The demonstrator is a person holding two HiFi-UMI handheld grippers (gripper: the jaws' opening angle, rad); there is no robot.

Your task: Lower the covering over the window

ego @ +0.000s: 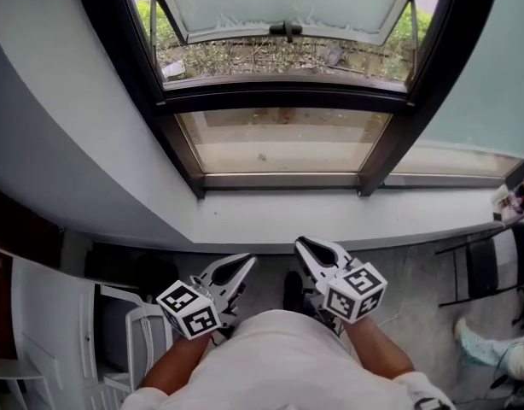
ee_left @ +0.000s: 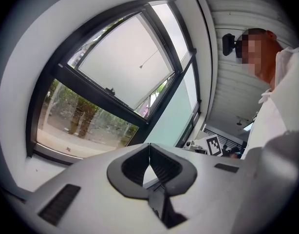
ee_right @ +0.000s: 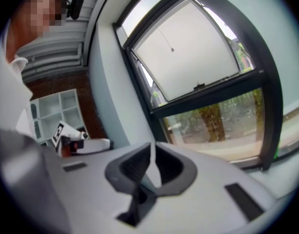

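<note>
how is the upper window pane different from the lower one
The upper pane looks whitish and opaque; the lower pane is clear, with the outdoors showing through. The upper pane is swung outward at its bottom edge and carries a handle there; the lower pane sits flush and shows no handle. Both sit in the same dark frame.

The left tongs [ego: 246,262] and right tongs [ego: 303,244] lie side by side before the window [ego: 283,101].

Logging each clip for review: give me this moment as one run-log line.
stage: no contact yet | left gripper: shut, empty | right gripper: shut, empty | window: lower pane uncovered | pull cord: hanging, untouched
</note>
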